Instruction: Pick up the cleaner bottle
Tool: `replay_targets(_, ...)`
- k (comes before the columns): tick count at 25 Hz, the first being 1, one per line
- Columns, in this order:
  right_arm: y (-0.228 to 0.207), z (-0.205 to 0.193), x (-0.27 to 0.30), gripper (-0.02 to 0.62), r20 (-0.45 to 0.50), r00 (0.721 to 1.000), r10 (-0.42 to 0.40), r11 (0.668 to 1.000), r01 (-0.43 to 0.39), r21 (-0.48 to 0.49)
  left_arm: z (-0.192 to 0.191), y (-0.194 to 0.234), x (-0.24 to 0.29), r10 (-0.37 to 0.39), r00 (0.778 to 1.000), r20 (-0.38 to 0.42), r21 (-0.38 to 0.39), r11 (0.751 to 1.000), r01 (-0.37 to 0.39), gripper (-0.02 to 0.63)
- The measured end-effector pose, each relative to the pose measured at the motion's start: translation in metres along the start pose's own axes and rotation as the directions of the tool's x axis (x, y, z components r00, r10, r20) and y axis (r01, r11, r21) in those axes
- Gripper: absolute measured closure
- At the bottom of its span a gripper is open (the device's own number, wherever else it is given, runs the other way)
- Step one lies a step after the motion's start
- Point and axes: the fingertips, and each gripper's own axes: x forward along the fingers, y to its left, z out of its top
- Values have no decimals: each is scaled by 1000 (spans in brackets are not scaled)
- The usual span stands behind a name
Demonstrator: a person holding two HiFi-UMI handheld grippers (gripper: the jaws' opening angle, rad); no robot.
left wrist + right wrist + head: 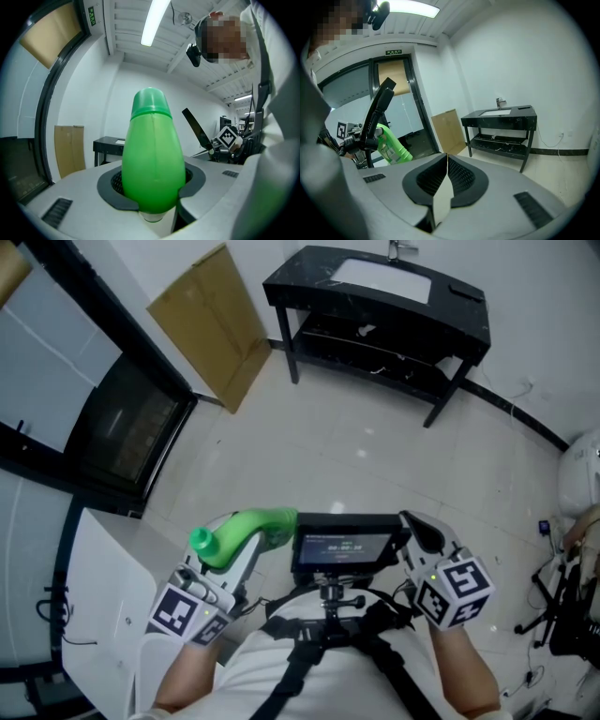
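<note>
Left tongs [246, 551] clamp a green cleaner bottle [246, 531] in the head view, carried off the floor in front of the person's chest, its cap toward the left and its body beside a small dark screen [345, 546] mounted on a chest harness. Right tongs [417, 532] sit on the other side of the screen with nothing in them. Beyond lie a pale tiled floor [356, 446], a black sink table [375, 298] against the far wall and a sheet of cardboard [211, 324] leaning by a dark-framed glass door [122, 427].

Seen from the left gripper view, the jaws of the left tongs [152, 185] stand partway apart and press on either side of the cleaner bottle [152, 159], which fills the middle of the frame and points away from the camera. The sink table [108, 143] and cardboard [69, 147] show behind it.

From the right gripper view, the jaws of the right tongs [445, 173] are closed on each other, empty. To the left, the cleaner bottle [393, 146] is tilted, label showing. The sink table [501, 117] stands at right, the cardboard [447, 129] beside the door.
</note>
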Motion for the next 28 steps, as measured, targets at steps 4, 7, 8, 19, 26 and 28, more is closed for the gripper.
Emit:
replay_targets(4, 0, 1, -2, 584, 0, 1000, -6, 1000, 6, -14, -1, 1, 0, 2, 1000, 2, -1, 1000, -2, 443)
replay_targets(7, -2, 4, -2, 584, -5, 999, -34, 999, 34, -33, -1, 5, 2, 0, 1000, 0, -3, 1000, 0, 442)
replay_targets(8, -3, 6, -2, 584, -9, 999, -48, 998, 47, -42, -1, 6, 3, -1, 1000, -2, -4, 1000, 1, 443)
replay_targets(19, -45, 19, -7, 584, -14, 978, -208, 974, 205, -99, -7, 30, 18, 18, 999, -29, 35, 999, -17, 442)
replay_targets(26, -61, 24, 3, 584, -15, 973, -231, 970, 229, -87, -10, 34, 38, -2, 998, -64, 17, 1000, 3, 442)
replay_targets(28, -62, 25, 6, 584, -14, 973, -230, 970, 229, -85, -9, 33, 44, -11, 998, -62, 18, 1000, 12, 442)
